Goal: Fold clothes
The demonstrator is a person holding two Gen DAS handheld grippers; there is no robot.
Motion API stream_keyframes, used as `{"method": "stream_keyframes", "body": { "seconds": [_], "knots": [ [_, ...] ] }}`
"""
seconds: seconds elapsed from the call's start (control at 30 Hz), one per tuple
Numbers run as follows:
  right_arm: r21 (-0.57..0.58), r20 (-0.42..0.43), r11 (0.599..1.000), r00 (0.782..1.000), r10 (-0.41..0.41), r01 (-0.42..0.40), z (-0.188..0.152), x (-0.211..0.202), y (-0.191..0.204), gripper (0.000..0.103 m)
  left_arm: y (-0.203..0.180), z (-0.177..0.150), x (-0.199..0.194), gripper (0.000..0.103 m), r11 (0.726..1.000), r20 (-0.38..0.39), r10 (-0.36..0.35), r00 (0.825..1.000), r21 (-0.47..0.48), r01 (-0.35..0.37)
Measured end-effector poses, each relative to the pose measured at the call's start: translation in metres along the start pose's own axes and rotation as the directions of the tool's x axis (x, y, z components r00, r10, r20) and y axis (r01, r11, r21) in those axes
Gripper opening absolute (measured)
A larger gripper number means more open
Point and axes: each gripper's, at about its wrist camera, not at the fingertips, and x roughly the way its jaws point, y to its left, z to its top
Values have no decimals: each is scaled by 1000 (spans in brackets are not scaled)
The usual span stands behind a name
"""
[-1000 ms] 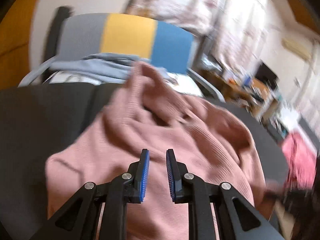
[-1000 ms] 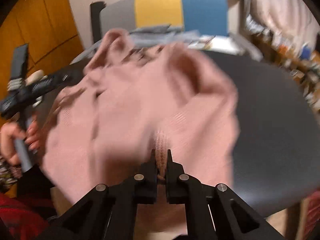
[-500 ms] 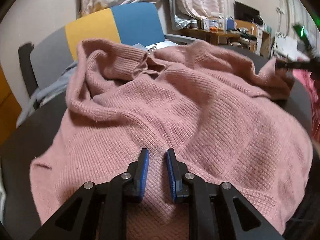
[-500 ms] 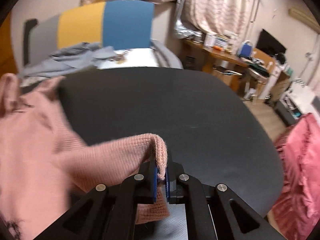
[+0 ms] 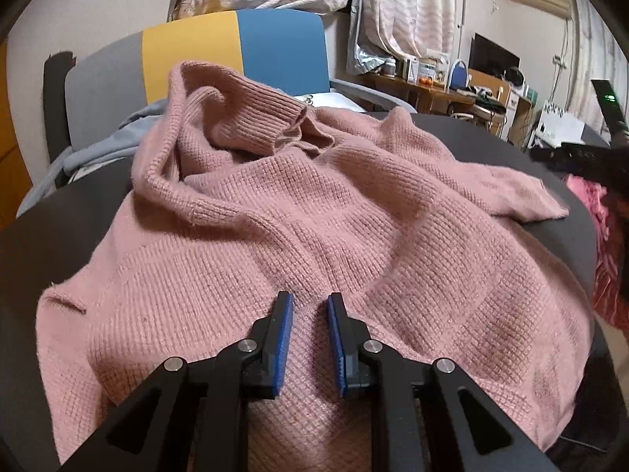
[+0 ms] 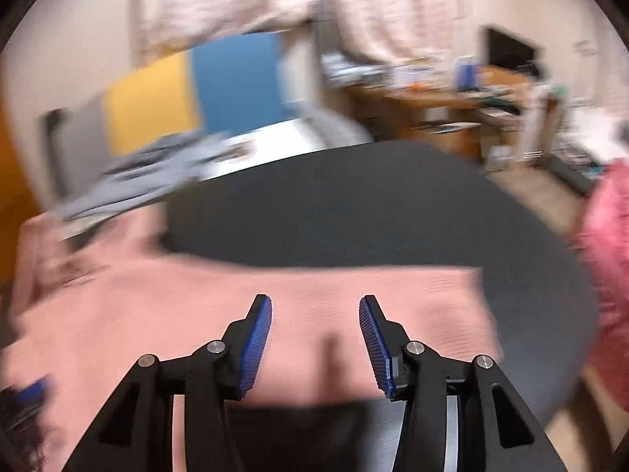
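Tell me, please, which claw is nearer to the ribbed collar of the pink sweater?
Left. The left claw sits over the sweater's body, the ribbed collar bunched straight ahead. The right claw, jaws just opened and empty, hovers over the sweater's flat edge, collar far off to its left.

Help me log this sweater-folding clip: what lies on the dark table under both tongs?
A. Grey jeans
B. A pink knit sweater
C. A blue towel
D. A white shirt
B: a pink knit sweater is spread over the dark table, filling the left wrist view beneath the tongs.
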Motion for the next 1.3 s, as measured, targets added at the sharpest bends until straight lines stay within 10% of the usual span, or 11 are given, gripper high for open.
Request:
{"method": "stream_keyframes", "body": {
  "seconds": [0.07,0.2,0.33,0.67,0.8,0.9,1.3],
  "knots": [
    [-43,-50,971,971,232,-235,-16,3,54,28,2,2,1,18,1000,-5,-12,1000,-12,12],
    [-210,-177,898,918,355,-387,-45,24,142,18,23,7,-15,18,986,-24,-82,996,-148,78],
    [-324,-187,910,961,206,-258,-71,60,178,18,38,10,-39,18,953,-25,-146,989,-271,134],
    [-274,-183,919,953,241,-285,-64,63,163,18,-15,-26,-41,31,948,-190,-306,933,-150,281],
    [-265,-180,922,954,241,-283,-65,70,177,18,-34,-28,-35,29,974,-180,-227,957,-13,228],
    [-267,-177,923,955,237,-278,-70,66,178,18,-39,-26,-36,9,979,-183,-188,965,39,199],
    [-261,-175,923,954,242,-282,-72,64,179,18,76,-6,-76,3,986,-56,-57,997,-160,48]
  ]
}}
